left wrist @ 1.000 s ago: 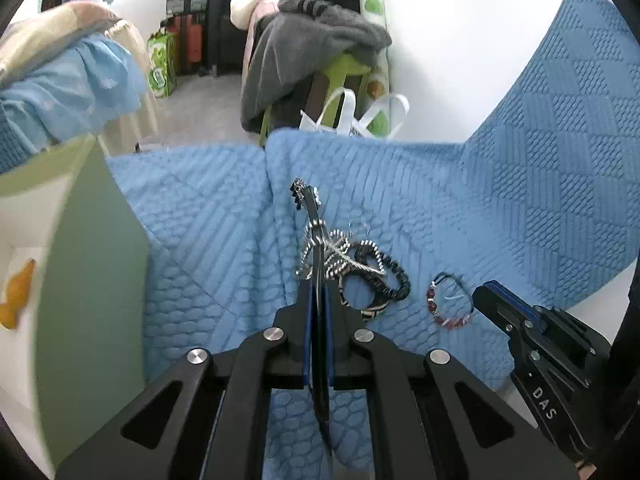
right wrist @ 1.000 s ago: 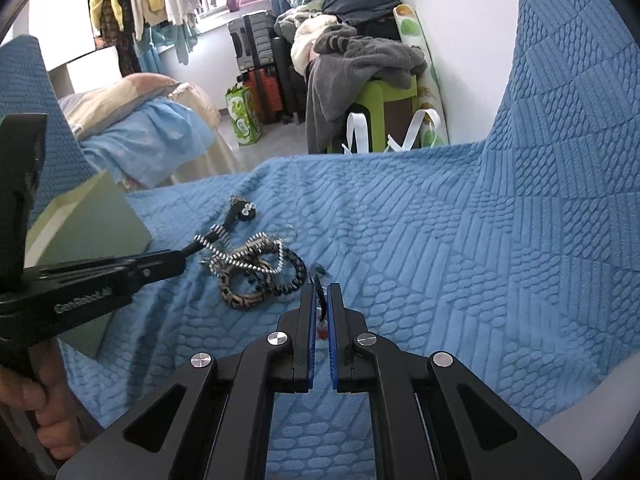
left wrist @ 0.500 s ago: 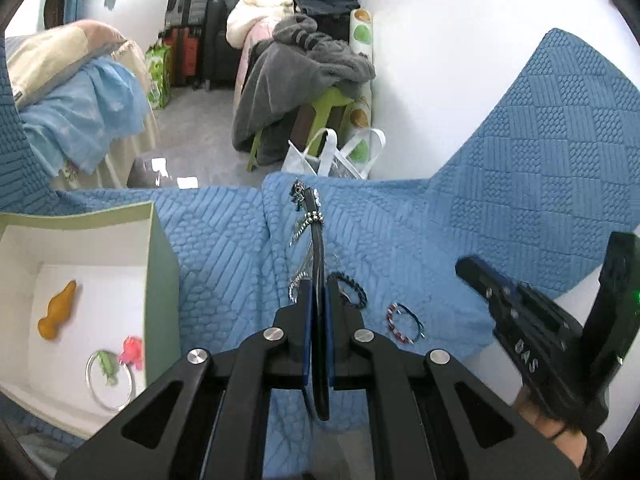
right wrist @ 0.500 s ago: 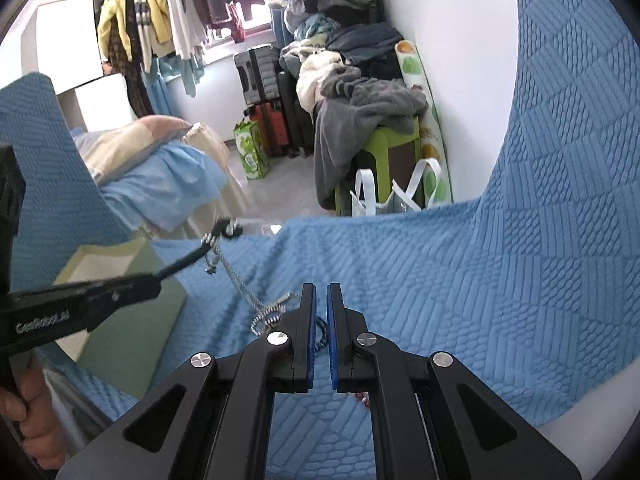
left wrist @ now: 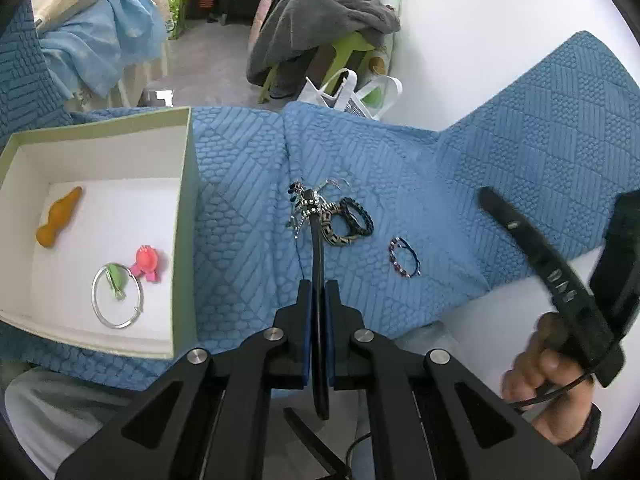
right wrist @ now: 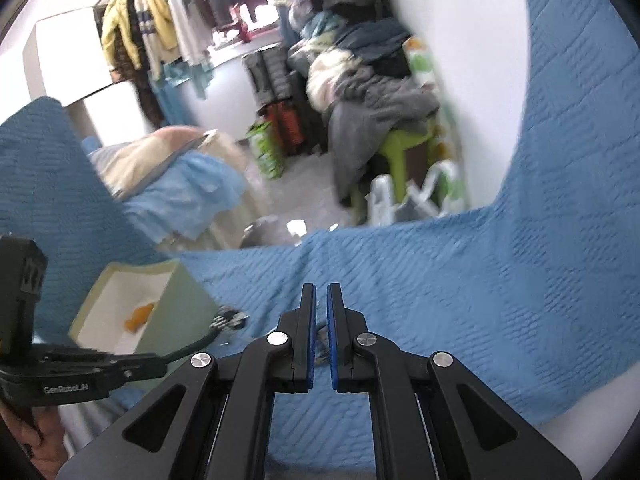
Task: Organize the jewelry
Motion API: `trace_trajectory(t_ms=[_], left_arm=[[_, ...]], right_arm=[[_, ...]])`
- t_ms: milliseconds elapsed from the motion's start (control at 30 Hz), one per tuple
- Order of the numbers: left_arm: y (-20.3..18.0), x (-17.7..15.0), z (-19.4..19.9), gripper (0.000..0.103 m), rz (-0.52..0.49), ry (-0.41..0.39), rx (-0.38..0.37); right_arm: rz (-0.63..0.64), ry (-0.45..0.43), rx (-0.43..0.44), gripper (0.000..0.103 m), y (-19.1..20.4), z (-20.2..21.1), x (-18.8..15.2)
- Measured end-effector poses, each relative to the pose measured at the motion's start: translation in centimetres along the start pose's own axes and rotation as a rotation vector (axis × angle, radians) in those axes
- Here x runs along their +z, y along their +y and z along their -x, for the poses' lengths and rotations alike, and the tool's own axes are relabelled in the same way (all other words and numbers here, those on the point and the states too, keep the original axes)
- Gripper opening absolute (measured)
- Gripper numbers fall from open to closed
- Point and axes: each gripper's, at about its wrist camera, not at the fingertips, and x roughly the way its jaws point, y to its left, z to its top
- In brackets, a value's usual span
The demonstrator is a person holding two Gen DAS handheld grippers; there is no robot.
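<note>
My left gripper (left wrist: 318, 284) is shut on a black band with a beaded charm end (left wrist: 318, 240) and holds it high above the blue quilt. On the quilt below lie a patterned bracelet (left wrist: 334, 232), a black beaded bracelet (left wrist: 358, 218) and a red bead bracelet (left wrist: 404, 258). The pale green box (left wrist: 182, 208) stands open at the left, with an orange piece (left wrist: 60, 216), a pink clip (left wrist: 146, 262) and a silver bangle (left wrist: 116, 300) inside. My right gripper (right wrist: 321, 300) is shut and empty, raised above the quilt; the box (right wrist: 176, 300) lies to its lower left.
The blue quilt (left wrist: 500, 160) rises at the right and ends at a white edge in front. Beyond it stand a green stool with grey clothes (left wrist: 320, 20) and a white bag (left wrist: 348, 88). The right view is blurred.
Both grippers have risen well above the quilt. The left one has lifted the black band off the pile, and the inside of the box has come into view.
</note>
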Motion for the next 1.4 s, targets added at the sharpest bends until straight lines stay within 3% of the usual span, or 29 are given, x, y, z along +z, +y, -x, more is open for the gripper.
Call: trace_trajectory(t_ms=[100, 200, 567, 667, 733, 833, 1033, 1267, 1400], left_arm=[[0.1, -0.2, 0.6, 0.005, 0.005, -0.013, -0.015], [0.2, 0.1, 1.2, 0.005, 0.007, -0.025, -0.02], [0.9, 0.1, 2.2, 0.005, 0.011, -0.04, -0.024], [1.2, 0.1, 2.4, 0.005, 0.014, -0.043, -0.022], [1.5, 0.1, 2.6, 0.005, 0.016, -0.046, -0.022], [1.8, 0.0, 3.0, 0.005, 0.018, -0.059, -0.017], [2.6, 0.0, 4.0, 0.005, 0.03, -0.08, -0.029], [2.7, 0.2, 5.3, 0.005, 0.037, -0.109, -0.034], [2.9, 0.6, 6.5, 0.005, 0.032, -0.127, -0.033]], right_arm=[[0.057, 0.05, 0.031, 0.009, 1.4, -1.7, -1.4], [0.111, 0.09, 0.082, 0.027, 3.1, -3.9, -3.0], [0.244, 0.133, 0.149, 0.025, 6.9, -10.4, -5.0], [0.236, 0.124, 0.128, 0.014, 6.9, -11.2, -4.9], [0.217, 0.104, 0.099, 0.007, 6.7, -11.1, -4.6], [0.169, 0.089, 0.09, 0.004, 6.2, -10.6, -3.7], [0.112, 0.022, 0.039, 0.003, 6.3, -7.8, -0.9], [0.114, -0.104, 0.054, 0.002, 8.5, -3.5, 3.3], [0.146, -0.102, 0.049, 0.002, 9.1, -3.1, 4.2]])
